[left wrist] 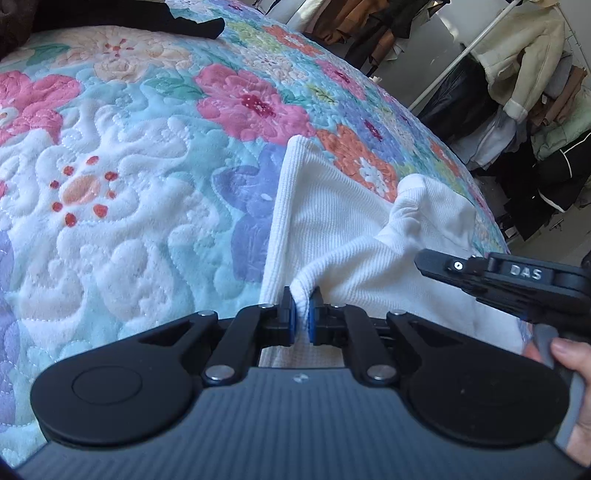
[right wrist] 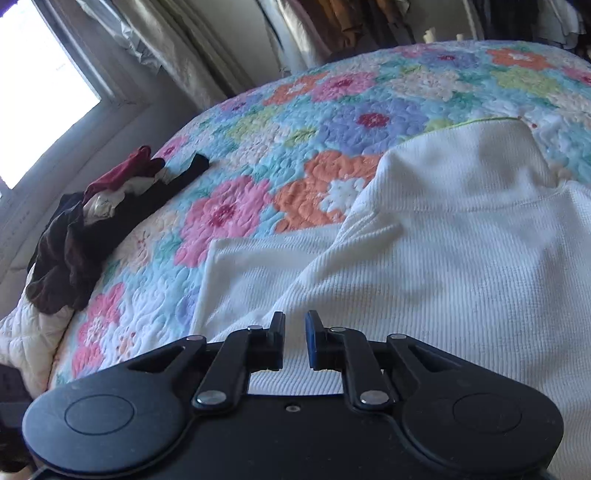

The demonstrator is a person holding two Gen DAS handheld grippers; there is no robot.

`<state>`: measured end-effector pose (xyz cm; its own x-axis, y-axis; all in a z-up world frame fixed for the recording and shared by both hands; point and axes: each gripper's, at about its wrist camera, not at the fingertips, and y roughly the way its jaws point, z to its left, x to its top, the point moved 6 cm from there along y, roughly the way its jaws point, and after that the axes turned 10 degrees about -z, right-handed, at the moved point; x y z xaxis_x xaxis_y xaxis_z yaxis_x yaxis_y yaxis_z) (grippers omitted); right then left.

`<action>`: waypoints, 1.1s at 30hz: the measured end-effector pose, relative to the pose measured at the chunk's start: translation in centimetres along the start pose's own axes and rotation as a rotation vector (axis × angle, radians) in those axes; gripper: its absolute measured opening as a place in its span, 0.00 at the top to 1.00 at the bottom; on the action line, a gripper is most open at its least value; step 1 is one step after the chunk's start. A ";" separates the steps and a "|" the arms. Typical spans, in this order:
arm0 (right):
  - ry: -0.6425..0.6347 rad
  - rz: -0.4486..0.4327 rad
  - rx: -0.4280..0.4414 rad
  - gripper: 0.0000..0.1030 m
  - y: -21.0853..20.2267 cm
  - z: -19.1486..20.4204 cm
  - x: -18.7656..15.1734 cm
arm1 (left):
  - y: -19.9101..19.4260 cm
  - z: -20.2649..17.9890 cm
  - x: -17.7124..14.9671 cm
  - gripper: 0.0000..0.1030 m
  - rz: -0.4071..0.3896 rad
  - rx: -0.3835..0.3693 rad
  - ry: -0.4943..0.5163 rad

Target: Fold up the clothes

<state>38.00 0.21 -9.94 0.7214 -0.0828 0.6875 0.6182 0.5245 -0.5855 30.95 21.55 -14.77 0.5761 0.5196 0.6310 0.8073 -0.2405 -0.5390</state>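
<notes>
A white ribbed garment point(left wrist: 332, 221) lies crumpled on a floral quilt point(left wrist: 129, 184). My left gripper point(left wrist: 301, 297) is shut on a raised fold at the garment's near edge, and the cloth bunches up between the blue pads. My right gripper point(left wrist: 424, 263) comes in from the right, low over the same garment, with a person's hand point(left wrist: 569, 354) behind it. In the right wrist view the white garment point(right wrist: 443, 240) spreads wide, one sleeve lying to the left. There the right gripper point(right wrist: 295, 325) stands just over the cloth with a narrow gap between its jaws and no fold pinched.
A heap of dark brown, red and cream clothes point(right wrist: 92, 221) sits at the quilt's point(right wrist: 332, 110) left edge, under a window point(right wrist: 37, 92). A black garment point(left wrist: 184, 22) lies at the far side of the bed. A rack of hanging coats point(left wrist: 517, 92) stands beyond the bed's right edge.
</notes>
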 end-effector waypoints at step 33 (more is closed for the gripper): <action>-0.311 -0.175 -0.233 0.44 -12.8 -7.6 -7.5 | -3.8 -2.5 -4.7 0.50 0.068 0.074 0.078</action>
<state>27.09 -12.31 -10.84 0.4931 0.1250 0.8609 0.8025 0.3167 -0.5056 25.50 17.95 -14.31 0.6397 0.4384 0.6313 0.7559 -0.2104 -0.6199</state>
